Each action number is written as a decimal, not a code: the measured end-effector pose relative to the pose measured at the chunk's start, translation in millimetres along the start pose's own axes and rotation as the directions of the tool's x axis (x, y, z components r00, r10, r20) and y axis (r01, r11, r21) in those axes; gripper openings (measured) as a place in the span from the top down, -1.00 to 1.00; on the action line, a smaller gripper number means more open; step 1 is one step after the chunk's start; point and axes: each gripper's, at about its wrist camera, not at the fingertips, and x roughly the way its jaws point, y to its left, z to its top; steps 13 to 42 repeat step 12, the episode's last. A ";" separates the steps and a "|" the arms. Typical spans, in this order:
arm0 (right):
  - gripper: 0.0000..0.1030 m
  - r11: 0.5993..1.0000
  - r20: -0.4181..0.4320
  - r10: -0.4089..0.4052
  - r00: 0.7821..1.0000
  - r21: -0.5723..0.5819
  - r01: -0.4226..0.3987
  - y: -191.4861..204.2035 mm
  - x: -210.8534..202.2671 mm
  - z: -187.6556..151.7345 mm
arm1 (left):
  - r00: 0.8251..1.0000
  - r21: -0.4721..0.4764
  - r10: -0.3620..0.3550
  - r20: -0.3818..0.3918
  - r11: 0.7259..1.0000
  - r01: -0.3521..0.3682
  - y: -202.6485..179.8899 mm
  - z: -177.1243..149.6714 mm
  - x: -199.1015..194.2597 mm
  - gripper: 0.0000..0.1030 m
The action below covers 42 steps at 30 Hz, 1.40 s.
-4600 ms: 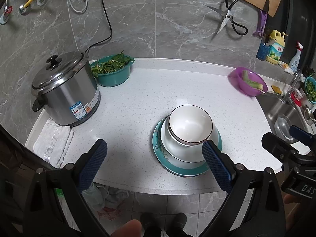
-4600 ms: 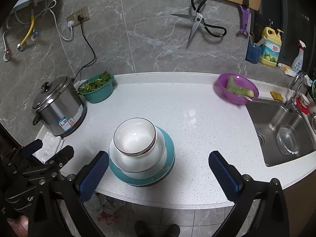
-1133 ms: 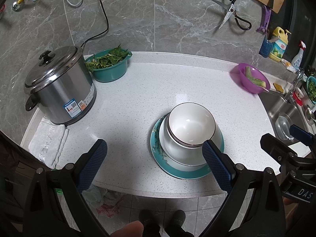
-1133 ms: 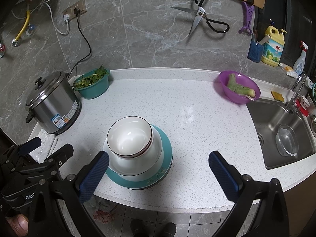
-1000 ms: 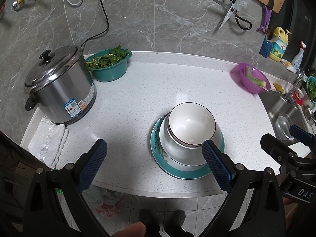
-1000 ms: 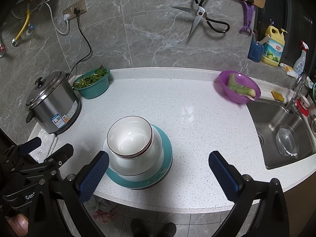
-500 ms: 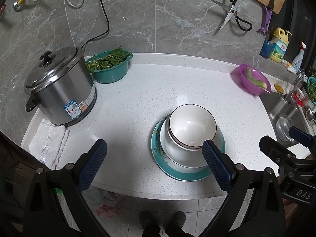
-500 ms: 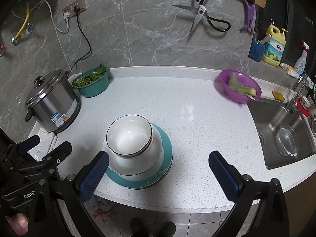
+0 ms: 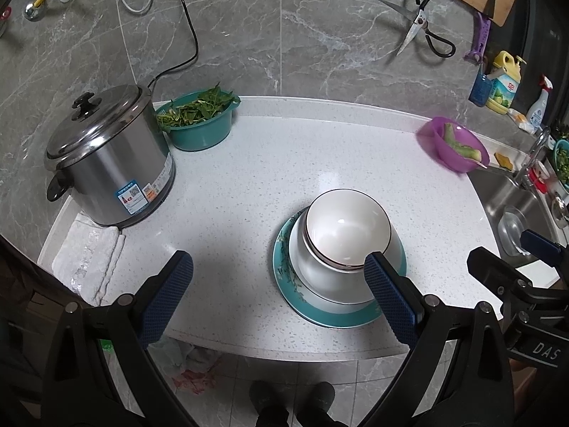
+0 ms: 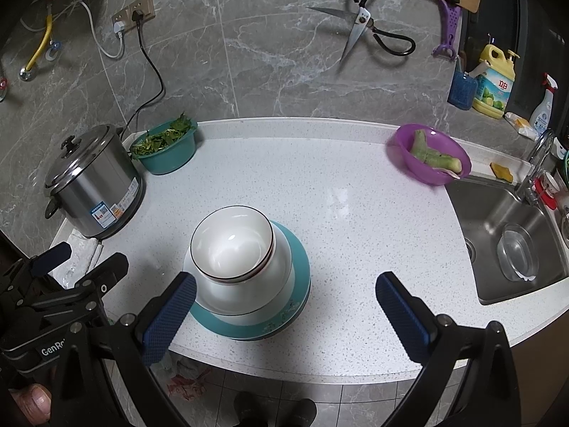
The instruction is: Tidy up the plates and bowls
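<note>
Near the front edge of the white desk (image 9: 249, 163), a white bowl (image 9: 346, 229) sits nested on white dishes atop a teal plate (image 9: 334, 315). The left claw (image 9: 279, 297) and right claw (image 10: 286, 315), both spread wide and empty, hover just before this stack, the left's right-hand pad and the right's left-hand pad closest to it. A steel pot (image 9: 106, 160) stands well to the stack's left, a sink (image 10: 505, 235) to its right.

White speckled countertop (image 9: 270, 163), grey marble wall behind. Near front edge, right of centre: teal plate (image 9: 320, 315) w/ white bowls (image 9: 346, 235) stacked on it, dark-rimmed one on top. Left gripper (image 9: 277, 299) above front edge, blue pads wide apart, holding nothing. Left edge: steel pot (image 9: 106, 163) w/ lid, white cloth (image 9: 85, 259) in front. Back-left: teal basin (image 9: 201, 131) of greens. Right edge: purple bowl (image 9: 453, 149), sink (image 9: 512, 203) beyond. Scissors (image 9: 419, 32) hang on wall.
</note>
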 end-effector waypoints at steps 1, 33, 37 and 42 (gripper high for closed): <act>-1.00 1.000 -0.001 0.001 1.000 -0.003 -0.001 0.6 0.7 0.9 | 1.000 0.000 -0.002 -0.001 1.000 0.002 -0.1 0.2 0.5 -0.90; -1.00 1.000 -0.006 0.006 1.000 -0.008 -0.006 -3.1 2.8 -0.5 | 1.000 -0.011 -0.017 -0.011 1.000 0.017 0.5 0.5 4.6 -0.90; -1.00 1.000 -0.006 0.006 1.000 -0.008 -0.006 -3.1 2.8 -0.5 | 1.000 -0.011 -0.017 -0.011 1.000 0.017 0.5 0.5 4.6 -0.90; -1.00 1.000 -0.006 0.006 1.000 -0.008 -0.006 -3.1 2.8 -0.5 | 1.000 -0.011 -0.017 -0.011 1.000 0.017 0.5 0.5 4.6 -0.90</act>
